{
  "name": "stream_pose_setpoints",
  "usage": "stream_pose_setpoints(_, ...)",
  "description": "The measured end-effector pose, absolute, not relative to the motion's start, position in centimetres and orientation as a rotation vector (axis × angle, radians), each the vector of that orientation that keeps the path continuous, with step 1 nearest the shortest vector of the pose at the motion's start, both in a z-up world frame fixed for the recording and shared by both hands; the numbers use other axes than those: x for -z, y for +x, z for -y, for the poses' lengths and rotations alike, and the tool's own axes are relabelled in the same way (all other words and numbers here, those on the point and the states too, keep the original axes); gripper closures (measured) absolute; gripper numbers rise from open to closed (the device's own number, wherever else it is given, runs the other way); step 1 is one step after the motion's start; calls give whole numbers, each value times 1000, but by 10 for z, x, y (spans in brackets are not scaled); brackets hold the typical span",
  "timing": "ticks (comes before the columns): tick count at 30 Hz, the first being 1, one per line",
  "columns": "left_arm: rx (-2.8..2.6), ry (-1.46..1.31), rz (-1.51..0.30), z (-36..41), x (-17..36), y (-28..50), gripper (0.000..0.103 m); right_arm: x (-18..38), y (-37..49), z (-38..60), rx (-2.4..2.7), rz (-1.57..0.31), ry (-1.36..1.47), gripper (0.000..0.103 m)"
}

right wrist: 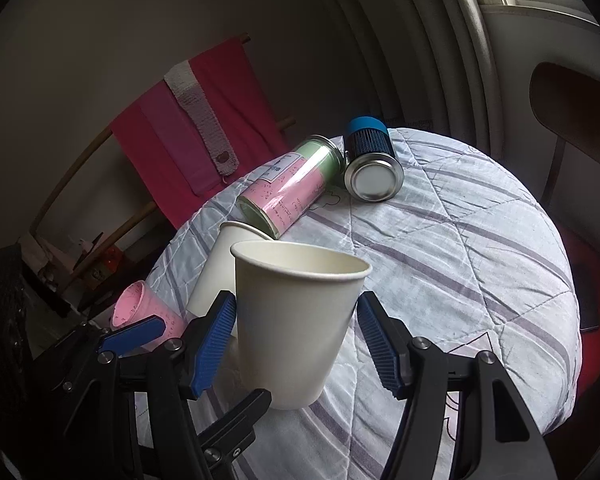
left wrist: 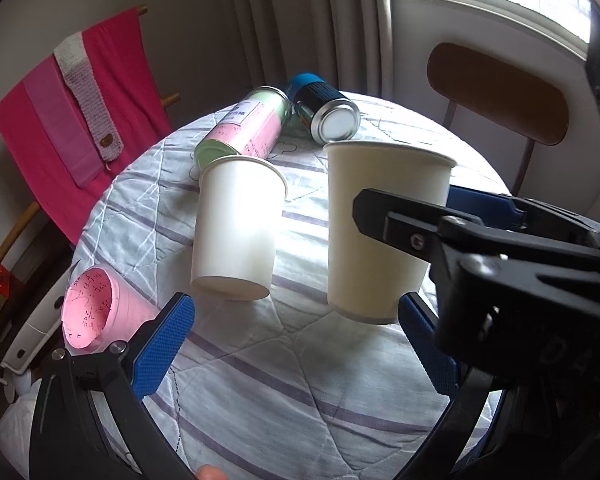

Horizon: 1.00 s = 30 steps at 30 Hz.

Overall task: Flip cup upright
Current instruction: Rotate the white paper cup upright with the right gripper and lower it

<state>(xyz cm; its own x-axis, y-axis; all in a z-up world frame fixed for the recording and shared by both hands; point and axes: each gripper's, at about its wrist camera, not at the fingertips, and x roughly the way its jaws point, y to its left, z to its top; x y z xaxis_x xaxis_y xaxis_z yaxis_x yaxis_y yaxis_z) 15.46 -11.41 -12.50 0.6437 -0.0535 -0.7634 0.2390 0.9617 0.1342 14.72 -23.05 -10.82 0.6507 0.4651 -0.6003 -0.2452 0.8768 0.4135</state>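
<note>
Two white paper cups stand upright on the round table. The nearer cup (right wrist: 296,320) sits between my right gripper's (right wrist: 296,344) blue pads; the left pad is at its wall, the right pad stands off with a gap, so the jaws are open. The same cup (left wrist: 380,232) shows in the left wrist view with the right gripper's fingers around it. The second cup (left wrist: 238,224) stands to its left, partly hidden behind the first in the right wrist view (right wrist: 216,272). My left gripper (left wrist: 296,348) is open and empty, in front of both cups.
A pink cup (left wrist: 96,312) lies on its side at the table's left edge. A pink-green can (left wrist: 246,128) and a blue can (left wrist: 326,108) lie at the back. A wooden chair (left wrist: 500,92) stands behind the table; pink towels (left wrist: 72,120) hang at the left.
</note>
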Motion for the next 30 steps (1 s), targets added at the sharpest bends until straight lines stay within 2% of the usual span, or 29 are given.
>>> stream_pose_setpoints(14,142,275,-822,109,124,139,0,106,121,203,-351,-713,73,38)
stream_pose_setpoints(27,140,273,-786,95,117,119,0,97,96,194,-324,-717,60,38)
stream_pose_setpoints(30,144,260,-777,90,114,113,0,93,91,190,-317,-718,56,31)
